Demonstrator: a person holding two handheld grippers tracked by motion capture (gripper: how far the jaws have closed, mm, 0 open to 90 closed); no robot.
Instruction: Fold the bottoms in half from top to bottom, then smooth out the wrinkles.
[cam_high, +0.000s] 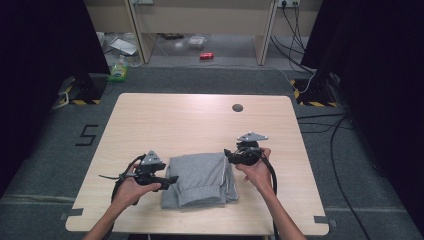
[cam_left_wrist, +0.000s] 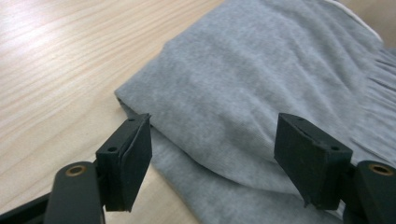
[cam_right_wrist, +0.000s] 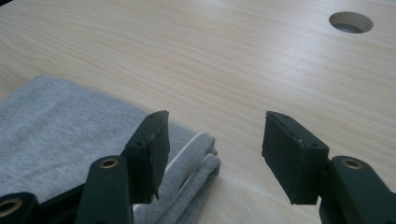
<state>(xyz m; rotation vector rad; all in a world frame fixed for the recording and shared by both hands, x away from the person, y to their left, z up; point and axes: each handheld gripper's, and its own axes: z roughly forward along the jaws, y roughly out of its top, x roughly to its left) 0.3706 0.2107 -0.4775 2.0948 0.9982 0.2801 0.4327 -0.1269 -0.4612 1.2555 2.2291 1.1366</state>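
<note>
Folded grey garment (cam_high: 200, 180) lies on the near middle of the table (cam_high: 200, 120), its stacked layers and white-edged folds showing at the right side. Left claw (cam_high: 169, 181) hovers at the garment's near-left edge, jaws wide apart and straddling that edge without pressing it in the left gripper view (cam_left_wrist: 212, 158). Right claw (cam_high: 231, 155) sits at the garment's far-right corner, jaws also wide with nothing between them (cam_right_wrist: 215, 158). Farther off, a round hole (cam_high: 237, 107) marks the table's far right.
</note>
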